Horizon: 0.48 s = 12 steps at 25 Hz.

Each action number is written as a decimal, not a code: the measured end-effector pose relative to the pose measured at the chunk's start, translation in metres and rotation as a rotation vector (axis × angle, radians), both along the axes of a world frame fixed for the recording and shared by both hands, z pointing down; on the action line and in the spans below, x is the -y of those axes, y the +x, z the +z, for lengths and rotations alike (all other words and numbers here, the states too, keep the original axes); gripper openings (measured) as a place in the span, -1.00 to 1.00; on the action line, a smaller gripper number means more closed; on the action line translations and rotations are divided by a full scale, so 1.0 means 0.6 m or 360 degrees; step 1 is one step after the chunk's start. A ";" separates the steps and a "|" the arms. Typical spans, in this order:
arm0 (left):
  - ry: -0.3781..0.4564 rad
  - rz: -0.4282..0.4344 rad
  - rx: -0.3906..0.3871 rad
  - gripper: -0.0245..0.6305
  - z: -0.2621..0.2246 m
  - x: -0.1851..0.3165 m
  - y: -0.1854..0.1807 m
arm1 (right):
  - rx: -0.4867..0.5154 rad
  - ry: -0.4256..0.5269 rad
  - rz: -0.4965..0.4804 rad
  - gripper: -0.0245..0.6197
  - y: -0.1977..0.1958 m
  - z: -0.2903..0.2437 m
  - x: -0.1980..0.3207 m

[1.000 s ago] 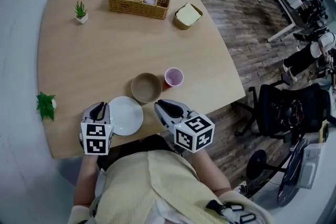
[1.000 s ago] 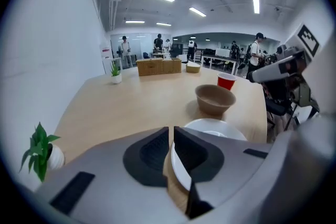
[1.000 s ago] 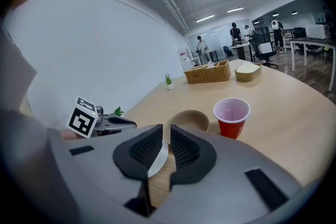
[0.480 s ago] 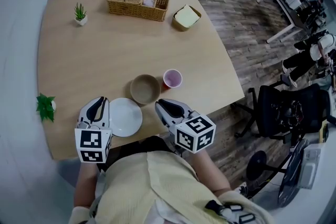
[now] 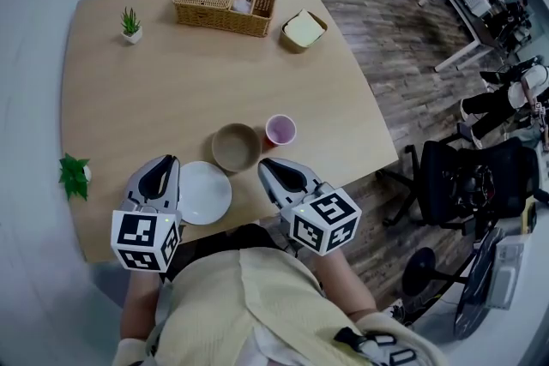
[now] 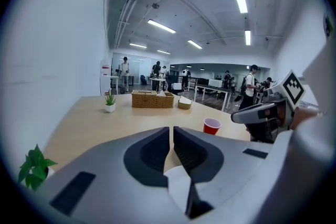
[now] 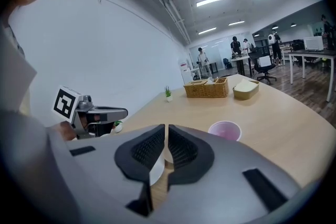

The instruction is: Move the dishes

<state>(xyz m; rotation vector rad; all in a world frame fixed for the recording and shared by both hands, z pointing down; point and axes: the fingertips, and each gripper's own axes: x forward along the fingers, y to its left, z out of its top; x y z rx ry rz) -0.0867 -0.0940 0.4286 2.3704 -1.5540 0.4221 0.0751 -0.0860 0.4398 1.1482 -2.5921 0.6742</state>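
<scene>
Left gripper (image 6: pixel 172 136) hovers closed, empty, beside plate (image 5: pixel 204 193).

A pale wooden table (image 5: pixel 154 90) with rounded corners fills most of the head view. Near its far edge lies a long wicker basket (image 5: pixel 225 7) (something pale sits in its right-hand compartment). A small potted plant (image 5: pixel 130 21) stands left of the basket, well apart from it, and a second leafy plant (image 5: pixel 75 174) sits at the table's left edge. A black office chair (image 5: pixel 467 184) stands on the wood-plank floor (image 5: pixel 403 56) right of the table.
</scene>
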 end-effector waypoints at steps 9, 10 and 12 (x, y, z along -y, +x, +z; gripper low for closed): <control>-0.0014 -0.0003 -0.0079 -0.82 -0.013 -0.006 0.005 | -0.0002 0.0124 0.0015 -0.88 0.002 -0.035 0.000; -0.0018 -0.0001 -0.0089 -0.82 -0.013 -0.007 0.007 | -0.0016 0.0135 0.0012 -0.88 0.002 -0.037 0.001; -0.0023 0.0009 -0.0085 -0.82 -0.014 -0.008 0.011 | -0.0031 0.0139 0.0011 -0.88 0.002 -0.036 0.001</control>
